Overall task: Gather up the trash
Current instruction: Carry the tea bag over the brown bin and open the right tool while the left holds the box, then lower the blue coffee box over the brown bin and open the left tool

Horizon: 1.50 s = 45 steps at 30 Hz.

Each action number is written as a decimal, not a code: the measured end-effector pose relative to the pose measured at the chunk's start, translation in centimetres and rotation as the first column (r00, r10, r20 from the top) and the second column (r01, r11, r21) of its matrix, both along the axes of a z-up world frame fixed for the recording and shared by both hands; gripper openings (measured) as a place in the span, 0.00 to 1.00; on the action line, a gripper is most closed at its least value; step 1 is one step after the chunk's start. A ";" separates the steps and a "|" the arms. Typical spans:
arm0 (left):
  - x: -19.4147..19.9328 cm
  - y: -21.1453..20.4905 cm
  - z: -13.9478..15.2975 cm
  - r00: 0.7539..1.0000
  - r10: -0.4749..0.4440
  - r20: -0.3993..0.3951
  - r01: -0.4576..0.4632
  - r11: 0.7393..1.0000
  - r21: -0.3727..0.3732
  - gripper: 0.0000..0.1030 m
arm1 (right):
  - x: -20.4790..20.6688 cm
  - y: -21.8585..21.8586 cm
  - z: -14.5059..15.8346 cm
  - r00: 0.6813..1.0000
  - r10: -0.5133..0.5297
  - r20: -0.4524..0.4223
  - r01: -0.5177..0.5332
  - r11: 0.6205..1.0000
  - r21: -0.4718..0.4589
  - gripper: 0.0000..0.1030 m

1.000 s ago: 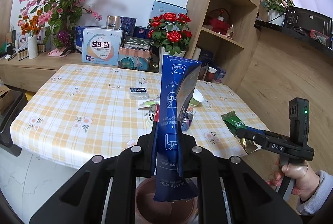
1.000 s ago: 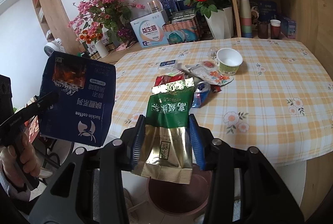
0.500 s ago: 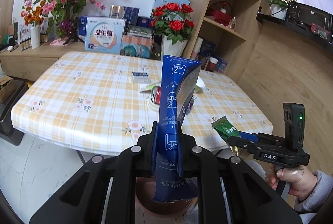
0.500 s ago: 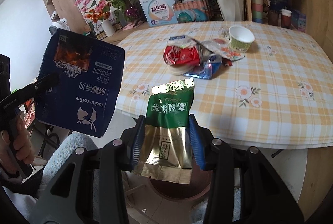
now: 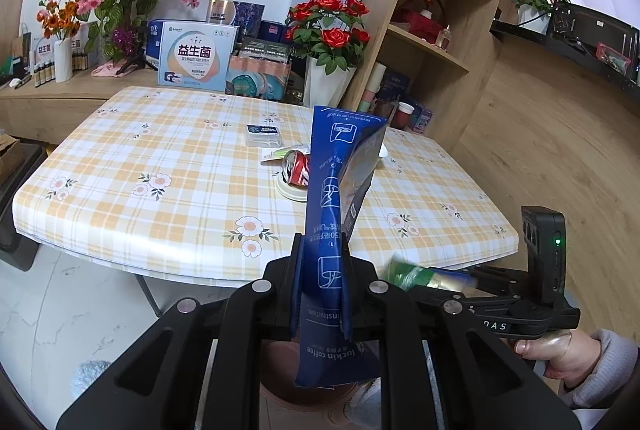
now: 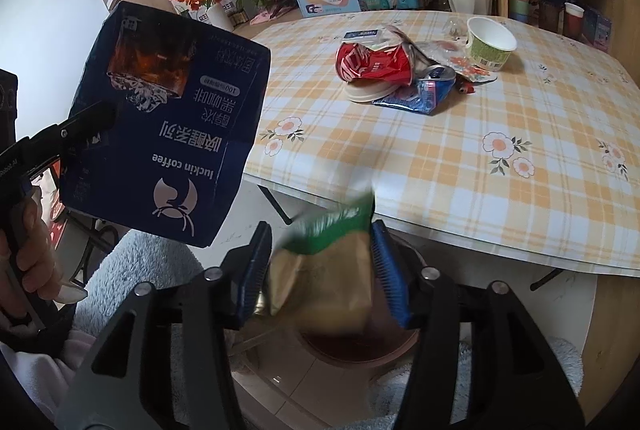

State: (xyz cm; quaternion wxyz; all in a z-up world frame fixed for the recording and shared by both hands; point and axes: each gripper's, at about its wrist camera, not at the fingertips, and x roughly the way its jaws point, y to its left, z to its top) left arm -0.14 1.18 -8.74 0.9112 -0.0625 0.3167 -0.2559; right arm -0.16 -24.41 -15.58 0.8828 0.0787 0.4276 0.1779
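**Green pouch came loose over the bin, blue box stayed pinched**

The table edge (image 6: 460, 226) ran just beyond both tools, with bare pale floor (image 5: 80, 294) to the left of the left gripper (image 5: 322, 270). Below the fingertips sat the brown bin (image 6: 360, 350), its rim partly hidden by the tools.

The left gripper was pressed together on the flattened blue coffee box (image 5: 336, 214), which stood upright between its fingers and hung down over the bin. The right gripper (image 6: 316, 270) tilted steeply down; its jaws had just been opening, and the blurred green and gold pouch (image 6: 332, 262) lay between the blue pads (image 6: 386, 266), tilted, with a gap at the left pad. A hand (image 5: 560, 354) held the right tool's handle. Crushed cans (image 6: 376, 64) and a paper cup (image 6: 490, 42) lay on the table well ahead of the tongs
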 end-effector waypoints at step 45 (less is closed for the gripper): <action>2.0 -4.9 -4.7 0.990 -0.102 -0.096 0.111 0.990 0.091 0.75 | 0.1 -10.1 4.5 0.916 -0.352 0.193 0.357 0.934 0.008 0.95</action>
